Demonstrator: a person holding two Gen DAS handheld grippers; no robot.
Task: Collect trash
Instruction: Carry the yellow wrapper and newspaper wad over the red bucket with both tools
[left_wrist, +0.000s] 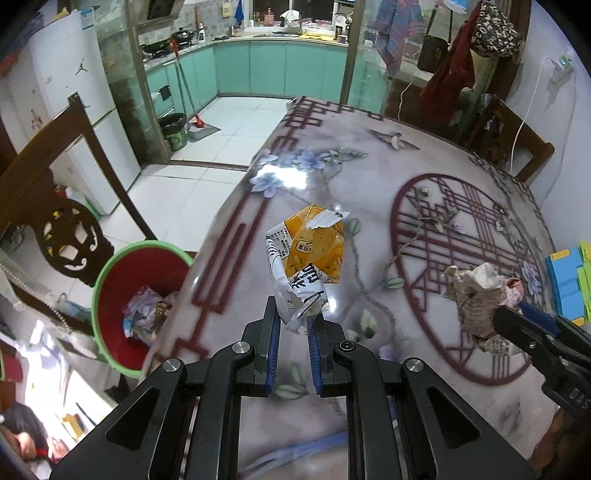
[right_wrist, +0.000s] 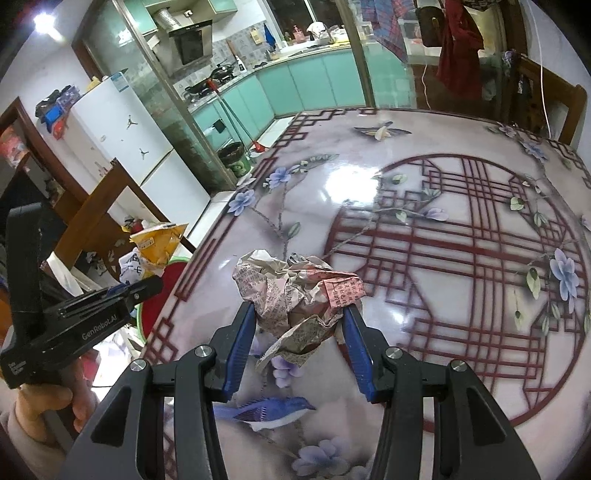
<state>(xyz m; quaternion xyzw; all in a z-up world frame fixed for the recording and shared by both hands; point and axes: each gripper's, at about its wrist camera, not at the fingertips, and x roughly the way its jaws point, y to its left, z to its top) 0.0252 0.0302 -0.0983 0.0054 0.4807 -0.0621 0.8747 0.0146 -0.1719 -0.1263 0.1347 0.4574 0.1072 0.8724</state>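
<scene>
My left gripper (left_wrist: 297, 317) is shut on the lower end of an orange and white snack wrapper (left_wrist: 310, 254), held upright above the patterned table (left_wrist: 369, 229). The same wrapper (right_wrist: 157, 245) shows at the left of the right wrist view, above the left gripper (right_wrist: 147, 286). My right gripper (right_wrist: 299, 314) is shut on a crumpled ball of printed newspaper (right_wrist: 295, 291), lifted over the table (right_wrist: 443, 240). In the left wrist view that paper ball (left_wrist: 476, 295) hangs at the right in the right gripper (left_wrist: 506, 314). A red bin with a green rim (left_wrist: 136, 295) stands below the table's left edge with trash inside.
A dark wooden chair (left_wrist: 70, 221) stands behind the bin (right_wrist: 162, 291). Blue and green blocks (left_wrist: 569, 280) lie at the table's right edge. Another chair (left_wrist: 517, 147) is at the far side. A white fridge (left_wrist: 74, 110) and the kitchen lie beyond.
</scene>
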